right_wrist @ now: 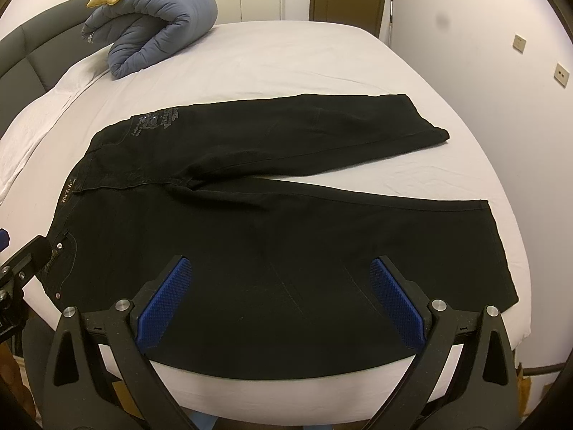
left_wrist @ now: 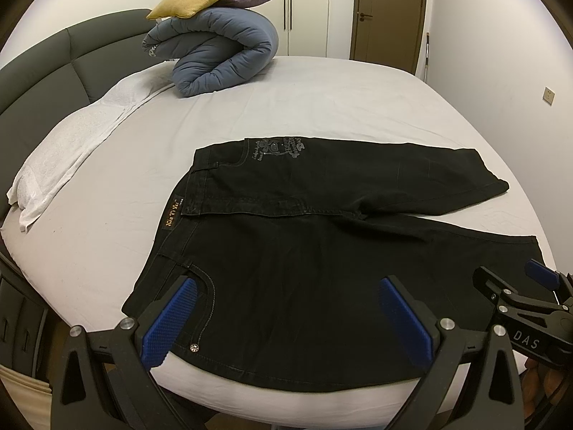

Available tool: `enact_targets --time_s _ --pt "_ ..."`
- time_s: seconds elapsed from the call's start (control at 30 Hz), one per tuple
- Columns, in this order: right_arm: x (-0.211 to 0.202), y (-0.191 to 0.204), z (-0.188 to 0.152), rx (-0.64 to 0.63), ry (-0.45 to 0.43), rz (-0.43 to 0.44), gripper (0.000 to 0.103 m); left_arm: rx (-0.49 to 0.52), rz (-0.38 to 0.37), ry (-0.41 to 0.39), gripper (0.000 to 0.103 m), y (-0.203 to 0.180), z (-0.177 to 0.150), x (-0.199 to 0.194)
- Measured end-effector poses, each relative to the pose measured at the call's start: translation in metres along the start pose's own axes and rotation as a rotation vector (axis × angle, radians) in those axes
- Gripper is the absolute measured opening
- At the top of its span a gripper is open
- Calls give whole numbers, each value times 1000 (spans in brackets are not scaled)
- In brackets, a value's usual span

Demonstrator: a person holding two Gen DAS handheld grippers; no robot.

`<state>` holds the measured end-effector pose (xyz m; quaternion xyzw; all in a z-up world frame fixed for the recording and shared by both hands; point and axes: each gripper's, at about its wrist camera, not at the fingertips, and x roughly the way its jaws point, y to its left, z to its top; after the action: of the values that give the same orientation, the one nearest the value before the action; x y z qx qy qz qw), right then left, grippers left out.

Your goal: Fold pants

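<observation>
- black pants [left_wrist: 304,251] lie spread flat on the bed [left_wrist: 322,89], legs splayed, no fold yet.
- left gripper [left_wrist: 288,317] and right gripper [right_wrist: 281,299] hover wide apart, empty.
- next call: pinch the near edge, carry it over the far leg.

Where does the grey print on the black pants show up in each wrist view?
Left wrist: the grey print sits just above centre, at the pants' far edge.
Right wrist: the grey print lies upper left, on the same far edge.
Shared landmark: the rolled blue duvet behind it.

Warm, even light; fisheye-bent, vignetted edges
</observation>
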<state>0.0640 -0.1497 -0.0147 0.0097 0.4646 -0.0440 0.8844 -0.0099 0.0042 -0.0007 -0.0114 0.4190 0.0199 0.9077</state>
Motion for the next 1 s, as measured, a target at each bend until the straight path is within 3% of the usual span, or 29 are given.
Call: enact_targets --time_s 1.0 --pt "0 11 -1 -9 2 2 102 9 17 -11 103 9 1 -8"
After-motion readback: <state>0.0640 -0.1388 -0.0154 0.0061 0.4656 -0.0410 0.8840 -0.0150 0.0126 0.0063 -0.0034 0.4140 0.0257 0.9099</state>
